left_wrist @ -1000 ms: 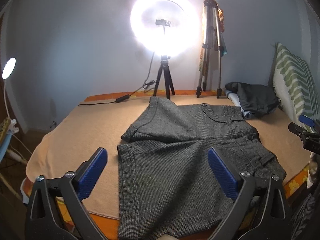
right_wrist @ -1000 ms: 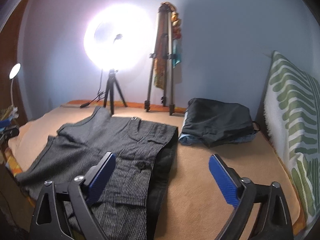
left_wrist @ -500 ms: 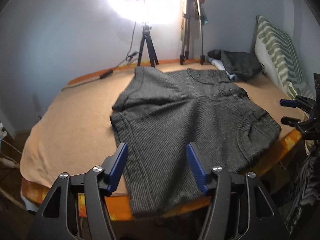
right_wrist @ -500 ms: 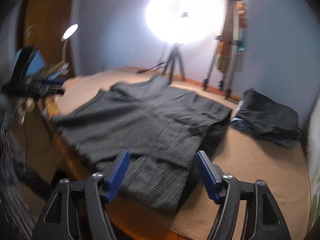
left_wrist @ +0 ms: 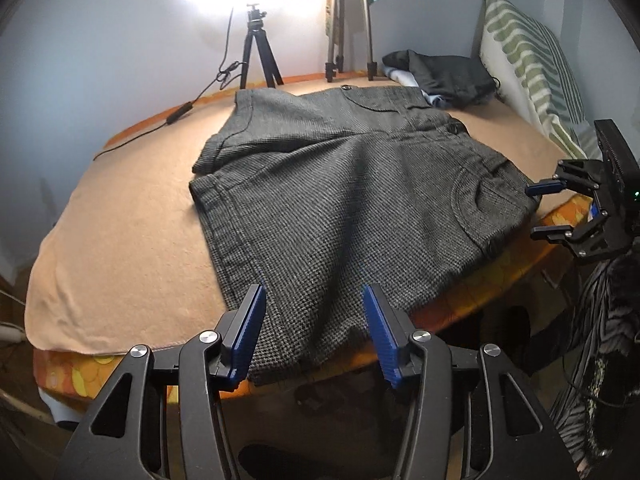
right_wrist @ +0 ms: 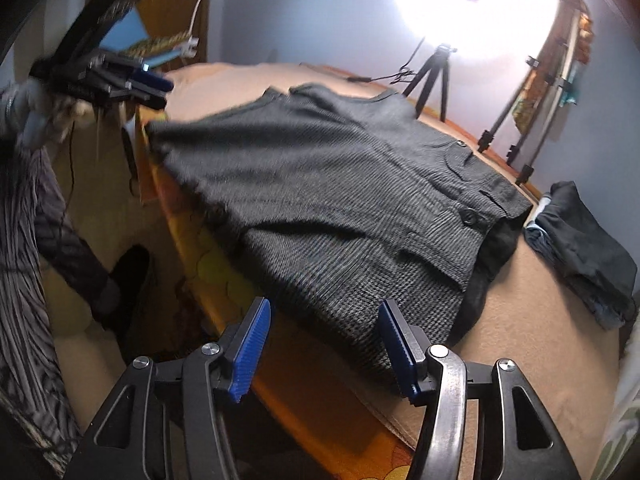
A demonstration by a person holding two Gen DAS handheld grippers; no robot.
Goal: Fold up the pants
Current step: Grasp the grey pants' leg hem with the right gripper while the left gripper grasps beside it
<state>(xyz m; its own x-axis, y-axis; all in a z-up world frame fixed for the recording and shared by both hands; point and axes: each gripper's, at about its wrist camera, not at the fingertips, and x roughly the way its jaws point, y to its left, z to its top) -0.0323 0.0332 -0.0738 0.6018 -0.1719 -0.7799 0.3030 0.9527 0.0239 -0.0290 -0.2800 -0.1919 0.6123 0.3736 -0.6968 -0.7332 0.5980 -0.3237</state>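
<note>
Dark grey checked short pants [left_wrist: 340, 204] lie spread flat on the tan-covered bed, one leg hem hanging over the near edge. My left gripper [left_wrist: 314, 334] is open, its blue pads on either side of that hanging hem, not touching it. The pants also show in the right wrist view [right_wrist: 352, 200]. My right gripper [right_wrist: 324, 350] is open just off the waist-side corner at the bed edge. It shows in the left wrist view [left_wrist: 546, 210] at the right edge of the pants. The left gripper appears blurred in the right wrist view [right_wrist: 154, 88].
A ring light on a black tripod [left_wrist: 258, 52] and a second tripod [left_wrist: 350, 28] stand at the far side. A pile of dark folded clothes [left_wrist: 448, 74] lies at the back right beside a green striped pillow [left_wrist: 532, 64]. A cable [left_wrist: 160, 130] crosses the back left.
Both grippers have dropped lower and drawn back to the bed's near edge, and both have narrowed from wide open. The right gripper swung round to the waist-side corner. The pants have not moved.
</note>
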